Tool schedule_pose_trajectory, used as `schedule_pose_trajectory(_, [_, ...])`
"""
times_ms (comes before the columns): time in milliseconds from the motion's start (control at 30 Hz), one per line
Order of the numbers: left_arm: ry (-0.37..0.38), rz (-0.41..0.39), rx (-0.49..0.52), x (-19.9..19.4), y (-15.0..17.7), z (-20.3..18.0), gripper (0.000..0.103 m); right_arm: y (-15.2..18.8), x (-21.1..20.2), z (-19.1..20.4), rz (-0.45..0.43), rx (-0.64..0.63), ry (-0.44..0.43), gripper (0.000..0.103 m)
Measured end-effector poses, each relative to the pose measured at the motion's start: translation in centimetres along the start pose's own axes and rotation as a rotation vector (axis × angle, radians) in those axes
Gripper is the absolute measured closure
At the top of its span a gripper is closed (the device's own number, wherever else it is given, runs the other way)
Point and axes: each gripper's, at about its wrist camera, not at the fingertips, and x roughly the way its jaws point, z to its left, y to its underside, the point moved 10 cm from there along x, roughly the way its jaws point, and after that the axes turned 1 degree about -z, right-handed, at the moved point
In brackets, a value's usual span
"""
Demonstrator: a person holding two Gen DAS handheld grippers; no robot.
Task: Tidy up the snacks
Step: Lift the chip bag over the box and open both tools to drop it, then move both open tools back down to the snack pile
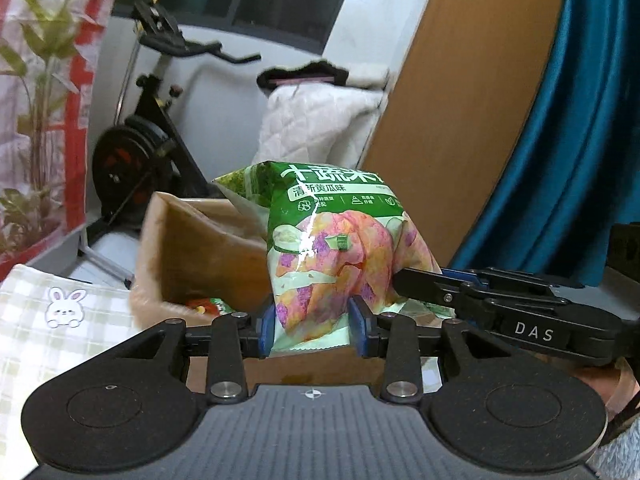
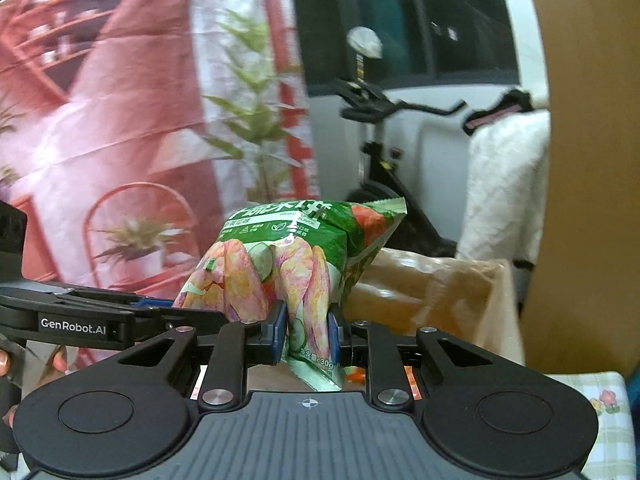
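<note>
A green snack bag (image 1: 320,240) printed with pink and orange chips hangs in the air, upright, held from both sides. My left gripper (image 1: 313,330) is shut on its lower left part, blue pads pressing the foil. My right gripper (image 2: 307,334) is shut on the bag (image 2: 296,264) near its bottom seam. Each gripper shows in the other's view: the right one (image 1: 404,280) comes in from the right, the left one (image 2: 176,308) from the left. Behind and below the bag stands an open brown cardboard box (image 1: 192,240) with a red and green packet (image 1: 206,306) inside.
A checked tablecloth with a rabbit print (image 1: 60,320) covers the table. An exercise bike (image 1: 144,148) and a white quilted cover (image 1: 316,120) stand behind. A wooden board (image 1: 460,100) and a teal curtain (image 1: 568,140) are at the right. A person's fingers (image 2: 60,362) grip the left handle.
</note>
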Motion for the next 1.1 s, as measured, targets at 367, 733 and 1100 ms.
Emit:
schedule_pose_trajectory(367, [-0.134,0.071,0.067,3.6,0.4,1.1,0.029,3.4,3.1,-4.6,0.037,0.11,0.089,0.069])
schedule_pose_trajectory(733, [-0.216,-0.014,0.171,-1.6,0.5,0.2,0.022,5.0,-2.9,-3.3,-0.042,0.057,0.097,0.067])
schedule_pose_trajectory(1100, [-0.24,-0.005,0.079,-4.9,5.0,3.1,0.024,12.1,-6.4,-4.8,0.012,0.112,0.138,0.064])
